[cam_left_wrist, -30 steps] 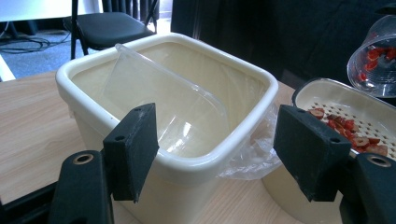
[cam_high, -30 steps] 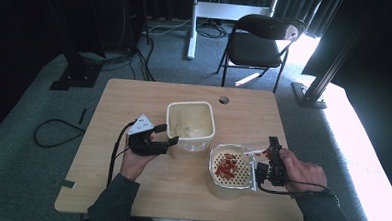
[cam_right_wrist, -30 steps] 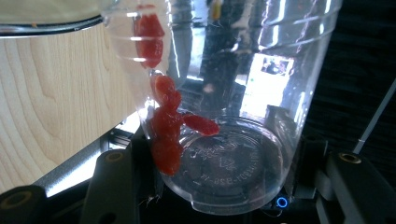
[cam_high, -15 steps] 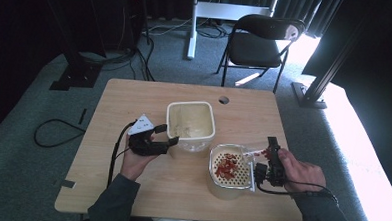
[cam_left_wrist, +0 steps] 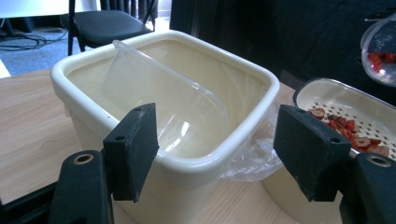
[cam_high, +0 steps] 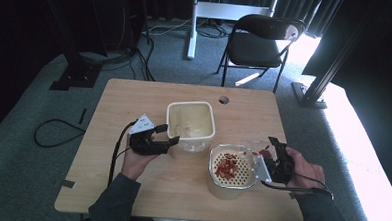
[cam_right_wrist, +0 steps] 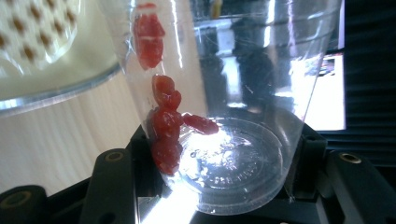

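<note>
The step in hand looks like pouring: red fruit pieces are being tipped from a clear cup into a strainer.

L gripper (cam_high: 169, 135) is held level at the cream tub (cam_high: 191, 124), jaws open either side of its near rim, not pressing; a clear lid (cam_left_wrist: 163, 109) leans inside.

Centre: strainer (cam_high: 231, 167) on the surface, just beside the tub, pieces (cam_high: 226, 167) already in it.

R gripper (cam_high: 271, 155) has jaws clamped on the cup (cam_high: 255, 147), tilted w/ mouth over the strainer. A few pieces (cam_right_wrist: 167, 126) are stuck to the wall; more tilt or a shake is prob. needed next.
</note>
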